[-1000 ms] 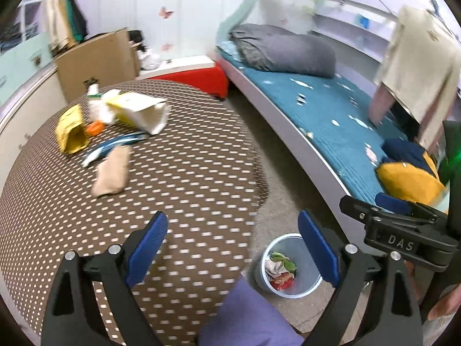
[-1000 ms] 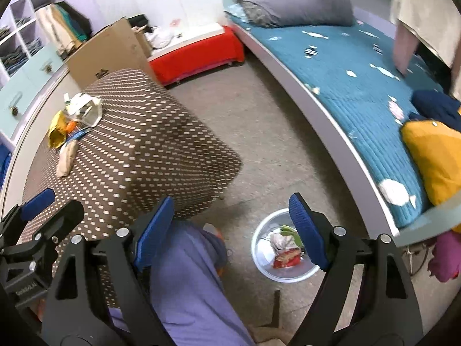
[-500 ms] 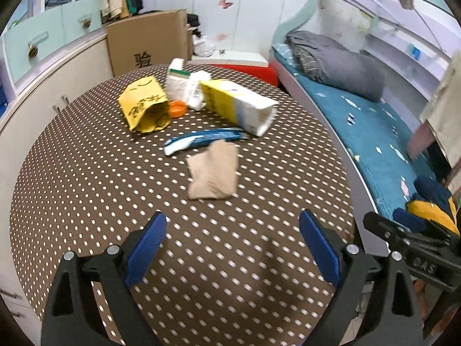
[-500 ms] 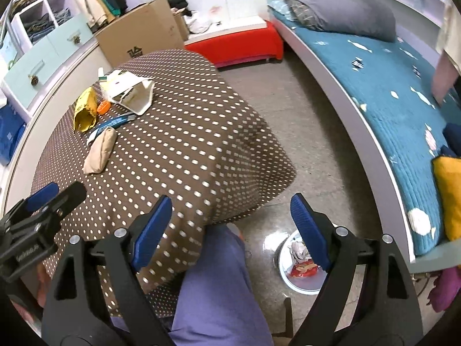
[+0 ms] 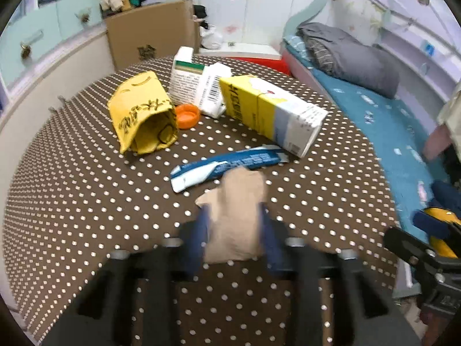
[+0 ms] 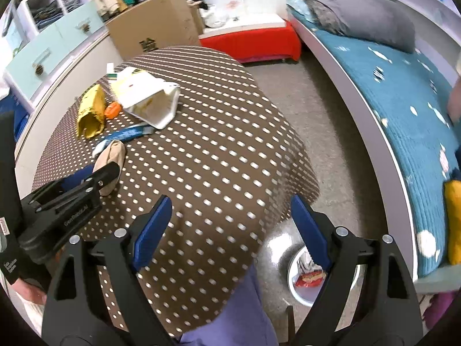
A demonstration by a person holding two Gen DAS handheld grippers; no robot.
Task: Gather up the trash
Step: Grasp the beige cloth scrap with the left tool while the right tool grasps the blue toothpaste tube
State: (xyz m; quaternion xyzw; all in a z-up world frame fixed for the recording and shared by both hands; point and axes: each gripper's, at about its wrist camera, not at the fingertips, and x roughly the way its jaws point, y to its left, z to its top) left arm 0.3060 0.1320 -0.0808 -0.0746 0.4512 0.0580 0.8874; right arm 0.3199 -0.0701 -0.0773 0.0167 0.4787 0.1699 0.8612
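Observation:
My left gripper (image 5: 234,230) has its jaws around a crumpled tan paper bag (image 5: 236,216) on the polka-dot table (image 5: 86,201); the jaws are blurred and press its sides. The bag also shows in the right wrist view (image 6: 111,155) with the left gripper (image 6: 100,178) on it. Beyond lie a blue wrapper (image 5: 227,164), a yellow-white carton (image 5: 273,112), a yellow bag (image 5: 144,118), an orange cap (image 5: 187,115) and a white box (image 5: 185,77). My right gripper (image 6: 230,230) is open and empty above the table's near edge. A bin (image 6: 317,276) with trash stands on the floor.
A bed with a blue cover (image 6: 403,101) and grey pillow runs along the right. A cardboard box (image 6: 155,31) and red bench (image 6: 250,40) stand behind the table. Cabinets (image 5: 43,46) line the left wall. My purple-clad leg (image 6: 236,317) is below.
The left gripper moved forward over the table and closed its jaws around the tan paper bag. The right gripper swung left, bringing more of the table into view.

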